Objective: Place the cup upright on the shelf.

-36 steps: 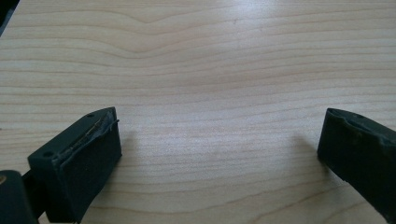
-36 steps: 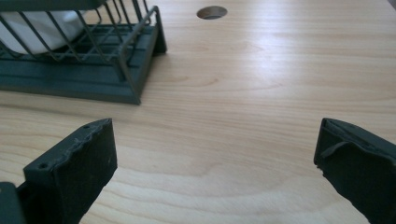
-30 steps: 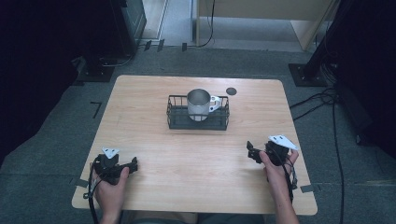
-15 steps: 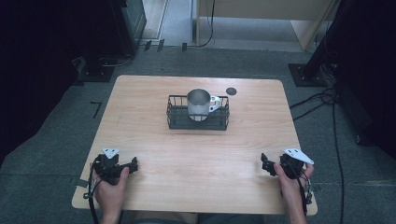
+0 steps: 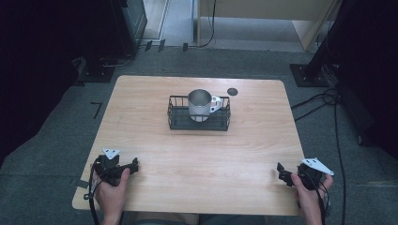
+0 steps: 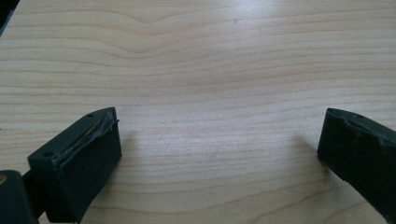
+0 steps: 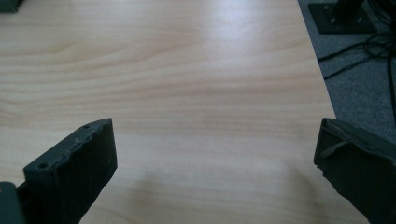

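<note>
At seven o'clock on the worktop [image 5: 155,140], the left gripper [image 5: 131,166] rests low near the front edge, its fingers [image 6: 79,163] spread wide apart over bare wood, holding nothing. At the middle, toward twelve o'clock, stands the wire basket [image 5: 199,123], and the metal mug [image 5: 199,104] sits upright inside it, handle pointing toward three o'clock. Just beyond the basket's right end, at about one o'clock, lies a small dark disc [image 5: 232,91]. At five o'clock the right gripper [image 5: 282,172] rests close to the front right corner, its fingers [image 7: 74,172] likewise wide apart and empty.

Both grippers are well apart from the mug, so the work in hand looks like a reach. It would go best with one gripper coming in from above, since the basket's wire walls bar a low sideways approach; the rim or the handle seems the likeliest hold.

Open wood lies between the grippers and the basket, so there is plenty of room. The right gripper sits nearest an edge and should move inward first.
</note>
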Available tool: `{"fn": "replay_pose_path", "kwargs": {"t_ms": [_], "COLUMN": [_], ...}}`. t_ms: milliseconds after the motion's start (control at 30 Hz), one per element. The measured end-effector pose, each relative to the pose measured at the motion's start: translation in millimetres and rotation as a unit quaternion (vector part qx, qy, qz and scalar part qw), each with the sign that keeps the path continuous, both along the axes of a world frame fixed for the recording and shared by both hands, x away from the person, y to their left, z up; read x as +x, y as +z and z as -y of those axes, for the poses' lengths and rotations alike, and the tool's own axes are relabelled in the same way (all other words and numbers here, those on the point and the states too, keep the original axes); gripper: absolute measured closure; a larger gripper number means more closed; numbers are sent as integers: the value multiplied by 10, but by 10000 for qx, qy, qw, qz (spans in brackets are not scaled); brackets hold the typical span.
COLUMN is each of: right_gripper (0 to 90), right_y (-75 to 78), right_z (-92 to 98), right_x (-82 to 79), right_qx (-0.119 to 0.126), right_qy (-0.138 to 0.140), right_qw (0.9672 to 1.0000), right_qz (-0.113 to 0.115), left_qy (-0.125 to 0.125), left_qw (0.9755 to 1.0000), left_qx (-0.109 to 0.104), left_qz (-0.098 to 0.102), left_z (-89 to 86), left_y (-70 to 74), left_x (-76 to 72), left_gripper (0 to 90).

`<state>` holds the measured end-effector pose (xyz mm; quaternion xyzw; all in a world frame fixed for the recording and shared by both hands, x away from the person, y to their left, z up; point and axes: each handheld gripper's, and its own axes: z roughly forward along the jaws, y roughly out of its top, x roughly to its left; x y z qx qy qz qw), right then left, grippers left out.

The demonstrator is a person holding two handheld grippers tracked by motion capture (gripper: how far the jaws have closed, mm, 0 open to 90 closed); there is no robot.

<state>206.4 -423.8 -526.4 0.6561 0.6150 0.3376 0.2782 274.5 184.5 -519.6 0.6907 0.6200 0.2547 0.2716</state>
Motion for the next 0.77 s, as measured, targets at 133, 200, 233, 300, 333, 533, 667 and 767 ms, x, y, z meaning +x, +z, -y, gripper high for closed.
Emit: {"fn": "replay_pose_path", "kwargs": {"t_ms": [133,200,233,300,333,533,667,767], "right_gripper": [0,0,0,0,0,0,0,0], "right_y": [-12,-19,-24,-32,-35,-38,-37,-38], "right_z": [25,34,36,43,48,39,39,39], "right_x": [-70,-97,-105,-114,-115,-115,-115,-115], "right_qx": [-141,-261,-291,-320,-343,-379,-376,-376], "right_qy": [104,167,184,291,360,462,460,460], "right_qw": [9996,9991,9988,9981,9976,9969,9969,9969], "right_qz": [-200,-285,-336,-430,-483,-512,-515,-514], "left_qy": [1,0,0,-1,1,-1,1,-1], "left_qw": [10000,10000,10000,10000,10000,10000,10000,10000], "left_qx": [-3,-1,-1,0,-2,2,-3,-2], "left_qz": [1,1,1,0,2,-2,1,1], "left_z": [0,0,0,0,0,1,1,0], "left_y": [0,0,0,0,-1,0,0,0], "left_x": [0,0,0,-1,-1,-1,0,0], "left_gripper": [0,0,0,0,0,0,0,0]}}
